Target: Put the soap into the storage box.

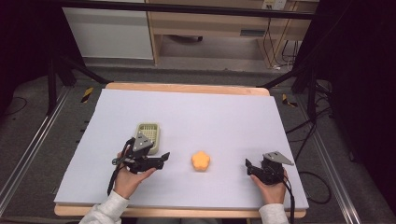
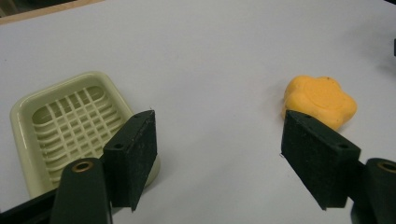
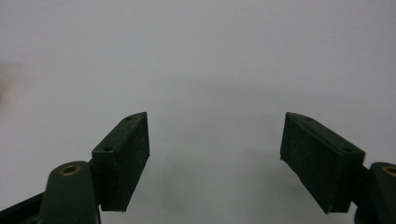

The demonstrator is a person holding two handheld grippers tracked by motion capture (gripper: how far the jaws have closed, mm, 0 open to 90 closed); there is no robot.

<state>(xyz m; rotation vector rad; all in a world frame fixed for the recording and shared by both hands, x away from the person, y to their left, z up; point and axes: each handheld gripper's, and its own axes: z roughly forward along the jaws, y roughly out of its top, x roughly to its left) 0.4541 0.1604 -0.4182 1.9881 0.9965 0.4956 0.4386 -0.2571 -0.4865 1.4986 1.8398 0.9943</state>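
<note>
Jaws apart and empty, the left gripper (image 1: 161, 158) hovers low at centre-left of the high view, the orange flower-shaped piece (image 1: 201, 160) just to its right on the worktop (image 1: 224, 116) and a pale slatted dish (image 1: 148, 132) above-left. The right gripper (image 1: 248, 167), also spread and empty, sits farther right, leaving the left nearer the piece.

Wooden table (image 1: 187, 87) carried a pale grey mat (image 1: 210, 116); green soap dish (image 1: 148, 133) left, orange soap (image 1: 201, 160) near centre.

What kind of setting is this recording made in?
Probably a lab data-collection bench: a table with a plain white cover, dark curtains at the sides, loose cables on the floor, and a person's handheld left gripper.
</note>
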